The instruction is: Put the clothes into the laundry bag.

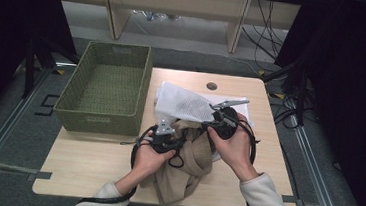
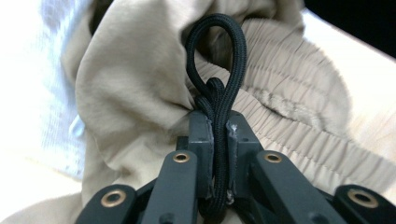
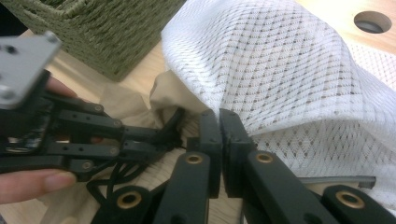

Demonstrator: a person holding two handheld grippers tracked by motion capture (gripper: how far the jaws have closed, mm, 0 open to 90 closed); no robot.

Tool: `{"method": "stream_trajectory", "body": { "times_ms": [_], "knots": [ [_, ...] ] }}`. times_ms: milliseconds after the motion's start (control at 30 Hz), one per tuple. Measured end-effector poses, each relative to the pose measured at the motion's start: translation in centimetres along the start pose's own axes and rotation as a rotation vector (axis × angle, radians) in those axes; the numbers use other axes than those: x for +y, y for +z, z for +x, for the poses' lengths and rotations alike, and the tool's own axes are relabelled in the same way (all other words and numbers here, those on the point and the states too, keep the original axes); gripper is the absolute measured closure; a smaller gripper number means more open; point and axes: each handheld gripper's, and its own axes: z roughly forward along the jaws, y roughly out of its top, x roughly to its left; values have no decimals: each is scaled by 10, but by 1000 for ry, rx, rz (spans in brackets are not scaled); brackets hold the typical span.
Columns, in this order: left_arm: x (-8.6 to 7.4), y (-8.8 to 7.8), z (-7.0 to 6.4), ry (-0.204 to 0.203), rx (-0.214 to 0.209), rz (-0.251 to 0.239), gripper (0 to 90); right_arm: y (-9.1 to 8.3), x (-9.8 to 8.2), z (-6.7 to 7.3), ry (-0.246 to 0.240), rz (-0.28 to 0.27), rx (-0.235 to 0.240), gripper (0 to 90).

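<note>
Pale wooden table (image 1: 90, 160) bears a green woven basket (image 1: 106, 89) at 10 o'clock; grey floor surrounds it. Left gripper (image 2: 219, 128) pinches the beige garment's (image 2: 135, 79) black drawstring loop (image 2: 227, 56). Right gripper (image 3: 219, 123) clamps the white mesh bag's (image 3: 280, 70) edge.

Green woven basket (image 1: 104, 88) sits on the table's (image 1: 90, 167) far-left corner — round cable hole (image 1: 211, 86) off to its right.
</note>
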Motion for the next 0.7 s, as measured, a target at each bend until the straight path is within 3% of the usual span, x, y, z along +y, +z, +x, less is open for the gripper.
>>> {"method": "stream_trajectory", "body": {
  "times_ms": [33, 67, 133, 167, 200, 233, 333, 367, 467, 533, 567, 700],
  "knots": [
    [4, -3, -5, -13, -12, -41, 825, -1, 0, 3, 24, 4, 8, 898],
    [4, -3, -5, -13, -12, -41, 825, -1, 1, 2, 0, -8, 6, 898],
    [10, -8, -8, -12, -22, -63, 826, -8, 2, 6, 5, 15, 25, 898],
    [17, -12, -13, -9, -34, -110, 827, -9, 3, 8, 4, 4, 27, 899],
    [17, -12, -13, -9, -34, -110, 827, -12, 4, 10, -21, -10, 30, 899],
    [26, -17, -18, 11, -43, -140, 827, -16, 4, 16, 10, 4, 42, 899],
    [35, -22, -24, 11, -49, -176, 828, -24, 6, 22, -5, -15, 60, 899],
    [43, -27, -29, 26, -61, -202, 828, -33, 8, 28, -18, -50, 82, 899],
    [50, -32, -37, 53, -67, -228, 828, -42, 11, 31, -59, -97, 91, 899],
    [55, -36, -44, 80, -78, -236, 827, -55, 13, 34, -64, -134, 107, 899],
    [57, -35, -46, 96, -79, -229, 827, -59, 13, 35, -44, -133, 97, 899],
    [52, -16, -34, 93, -34, -186, 825, -57, 13, 29, -38, -125, 113, 899]
  ]
}}
